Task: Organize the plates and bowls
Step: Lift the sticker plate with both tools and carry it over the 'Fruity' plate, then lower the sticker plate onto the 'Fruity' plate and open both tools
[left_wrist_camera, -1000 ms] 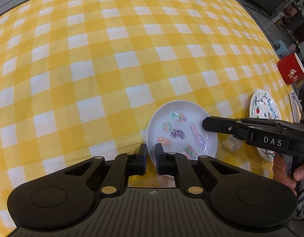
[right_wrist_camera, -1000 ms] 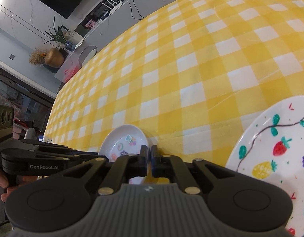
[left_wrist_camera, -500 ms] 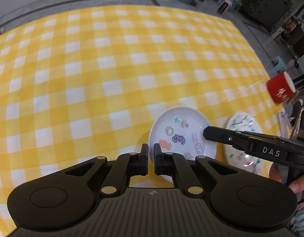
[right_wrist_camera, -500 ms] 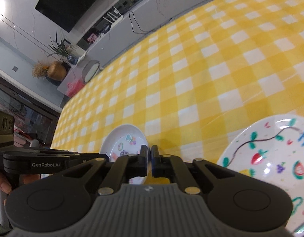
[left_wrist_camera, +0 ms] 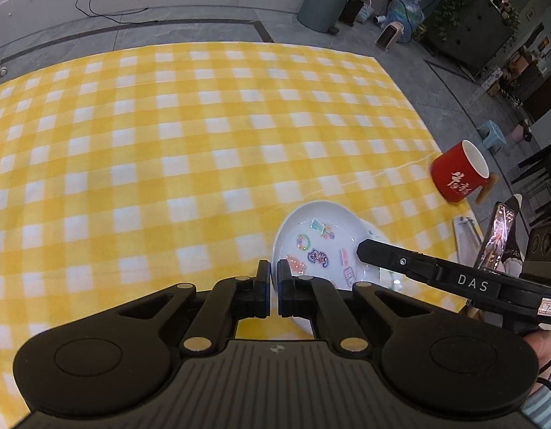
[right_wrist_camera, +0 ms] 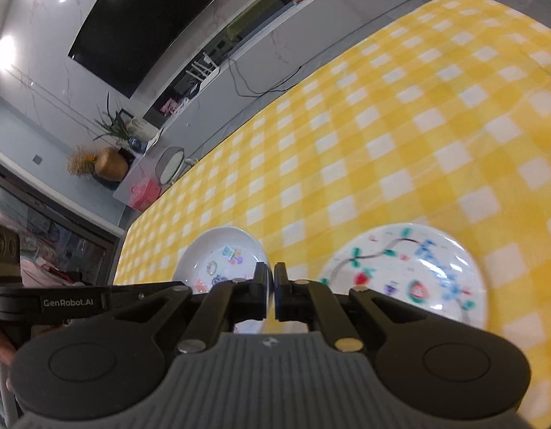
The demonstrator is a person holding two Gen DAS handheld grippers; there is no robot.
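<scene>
1. Plainly, the sticker-decorated white bowl (left_wrist_camera: 318, 246) sits low and right of centre in the left wrist view, at about 5 o'clock. It is pinched at two opposite points of its rim.
2. The left gripper (left_wrist_camera: 273, 286) is clenched on the bowl's near-left rim. Its fingers are drawn tight together with the white edge between them.
3. The right gripper (right_wrist_camera: 273, 286) is likewise clamped on the bowl, at the rim's right side. In the left wrist view its black arm comes in from 3 o'clock, and its tip meets the bowl's edge.
4. In the right wrist view the bowl (right_wrist_camera: 221, 254) lies at 10 o'clock from the fingertips, sharp against the blurred cloth.
5. The painted plate (right_wrist_camera: 407, 275), with strawberry and vine drawings, lies flat on the cloth at 2 o'clock from the right gripper's tips. In the left wrist view only a sliver of it shows past the bowl's right edge, and the bowl overlaps it.
6. The yellow-and-white checked tablecloth (left_wrist_camera: 203, 143) covers the whole table.
7. A red mug (left_wrist_camera: 457, 175) stands near the table's right edge, at 3 o'clock in the left wrist view, well apart from the bowl.
8. A hand (left_wrist_camera: 540, 350) grips the right gripper's handle at the frame's lower right.
</scene>
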